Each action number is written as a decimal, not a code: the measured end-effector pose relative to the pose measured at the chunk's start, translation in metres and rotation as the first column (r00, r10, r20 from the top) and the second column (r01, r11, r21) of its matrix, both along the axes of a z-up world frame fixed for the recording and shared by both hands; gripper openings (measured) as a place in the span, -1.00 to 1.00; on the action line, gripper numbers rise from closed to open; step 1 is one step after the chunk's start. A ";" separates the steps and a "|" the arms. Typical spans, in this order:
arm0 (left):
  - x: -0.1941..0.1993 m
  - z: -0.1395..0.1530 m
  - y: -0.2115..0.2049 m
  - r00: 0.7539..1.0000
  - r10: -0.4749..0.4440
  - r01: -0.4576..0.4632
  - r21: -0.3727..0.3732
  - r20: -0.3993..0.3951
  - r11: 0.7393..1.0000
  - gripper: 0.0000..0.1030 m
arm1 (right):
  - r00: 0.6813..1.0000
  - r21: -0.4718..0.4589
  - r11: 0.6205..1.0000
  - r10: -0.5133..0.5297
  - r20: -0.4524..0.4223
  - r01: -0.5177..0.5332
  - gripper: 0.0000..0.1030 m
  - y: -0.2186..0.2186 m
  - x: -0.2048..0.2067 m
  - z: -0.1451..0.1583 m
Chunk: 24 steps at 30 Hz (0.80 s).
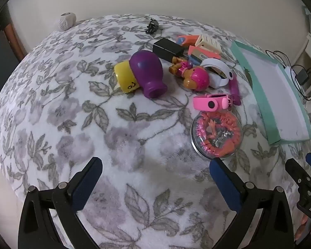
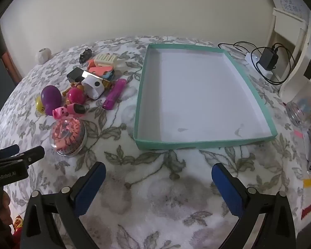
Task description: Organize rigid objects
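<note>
A pile of small toys lies on the floral blanket: a purple vase-shaped toy (image 1: 148,73) (image 2: 51,99) with a yellow cap (image 1: 125,78), a pink-headed doll (image 1: 193,77) (image 2: 75,96), a pink pig-faced clip (image 1: 212,102) (image 2: 69,110), a purple marker (image 1: 234,90) (image 2: 115,97), a white ring-shaped toy (image 1: 216,72) (image 2: 93,86), a black box (image 1: 168,48) (image 2: 76,74) and a round clear tin of orange bits (image 1: 216,136) (image 2: 69,137). An empty teal tray (image 2: 205,143) (image 1: 277,139) sits right of the pile. My left gripper (image 1: 155,175) is open and empty, short of the pile. My right gripper (image 2: 158,176) is open and empty before the tray.
Orange and cream blocks (image 2: 104,64) and a small black toy (image 1: 152,26) lie at the pile's far side. A white ball (image 1: 64,21) sits at the far left edge. A charger with cables (image 2: 267,59) and a glass jar (image 2: 303,112) lie right of the tray.
</note>
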State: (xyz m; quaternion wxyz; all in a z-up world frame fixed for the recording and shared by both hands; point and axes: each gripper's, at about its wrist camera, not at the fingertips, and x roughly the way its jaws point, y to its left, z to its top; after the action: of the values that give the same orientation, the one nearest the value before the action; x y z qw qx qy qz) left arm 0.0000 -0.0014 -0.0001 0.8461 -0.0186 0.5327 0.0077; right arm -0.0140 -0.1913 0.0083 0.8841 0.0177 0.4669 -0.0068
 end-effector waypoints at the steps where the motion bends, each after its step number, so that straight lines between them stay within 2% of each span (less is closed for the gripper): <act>1: 0.000 0.000 -0.001 1.000 -0.006 0.006 -0.001 -0.001 1.000 1.00 | 1.000 0.000 1.000 0.000 0.003 0.000 1.00 0.000 0.000 0.000; 2: 0.000 0.000 0.003 1.000 0.012 -0.012 -0.039 0.000 0.999 1.00 | 1.000 0.000 1.000 0.000 0.002 0.000 1.00 0.000 0.000 0.000; 14: 0.005 -0.001 0.010 1.000 -0.011 0.011 -0.010 0.001 1.000 1.00 | 1.000 0.001 1.000 -0.001 0.001 0.001 1.00 -0.002 0.001 0.003; 16: -0.002 0.004 -0.001 1.000 -0.016 0.016 -0.006 0.013 1.000 1.00 | 1.000 -0.003 1.000 0.000 0.002 0.000 1.00 -0.002 0.000 0.003; 24: -0.002 0.005 -0.004 0.999 -0.034 0.034 0.000 0.021 0.999 1.00 | 1.000 -0.023 1.000 0.013 0.004 -0.013 1.00 0.004 -0.001 0.004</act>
State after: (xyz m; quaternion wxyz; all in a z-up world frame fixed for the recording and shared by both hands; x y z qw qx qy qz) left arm -0.0025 -0.0050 0.0046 0.8517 -0.0099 0.5239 -0.0072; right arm -0.0147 -0.1873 0.0119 0.8852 0.0046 0.4651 -0.0065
